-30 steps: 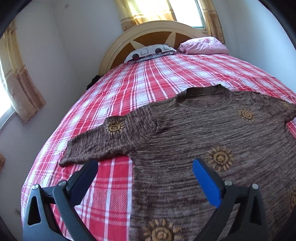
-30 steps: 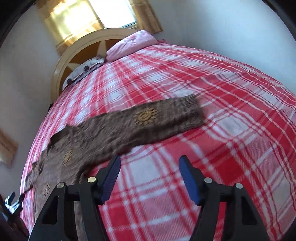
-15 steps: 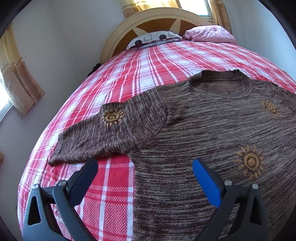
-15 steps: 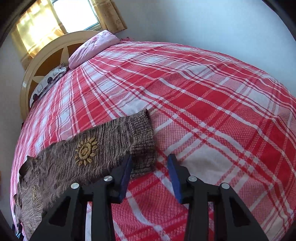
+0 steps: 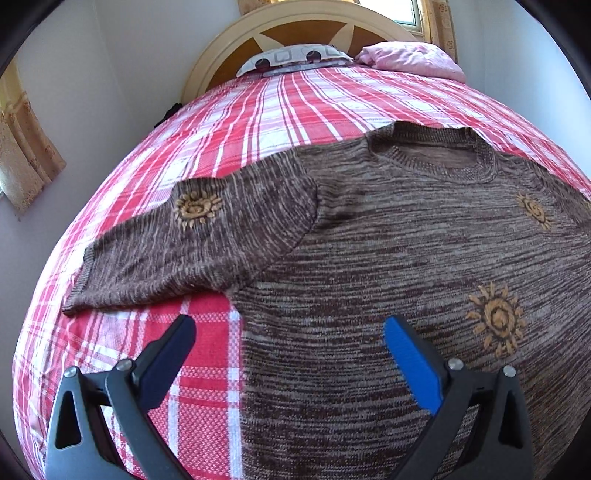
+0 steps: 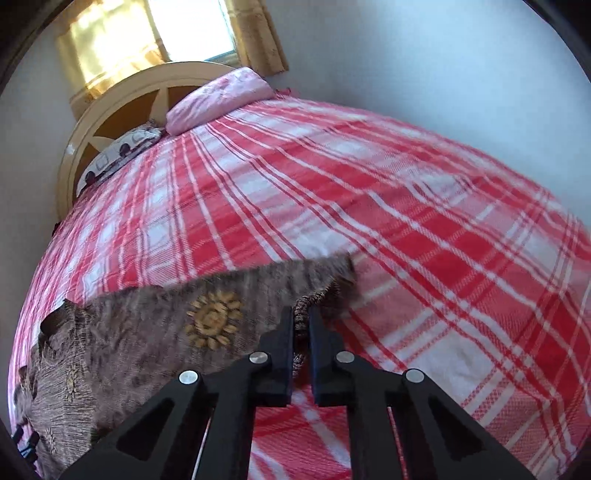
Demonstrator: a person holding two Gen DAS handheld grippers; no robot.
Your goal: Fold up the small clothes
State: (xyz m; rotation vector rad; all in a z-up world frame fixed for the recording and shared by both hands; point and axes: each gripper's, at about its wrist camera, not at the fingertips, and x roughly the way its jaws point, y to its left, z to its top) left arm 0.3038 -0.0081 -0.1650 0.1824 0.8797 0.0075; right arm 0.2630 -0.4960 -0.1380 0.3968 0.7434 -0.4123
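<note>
1. The right gripper has just been closing and is now pinching the cuff of the sweater's right sleeve. In my judgement it should be lifting low and carrying the sleeve across the body without dragging it.
2. The left gripper is hanging released, straddling the sweater's side edge.
3. The sweater is lying flat on the red plaid bedspread.
4. Farther off, a pink pillow, a rounded headboard and a curtained window are closing the room.

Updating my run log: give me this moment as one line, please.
right gripper: shut on sweater sleeve cuff | left gripper: open, over sweater's side edge | sweater: flat on bed
</note>
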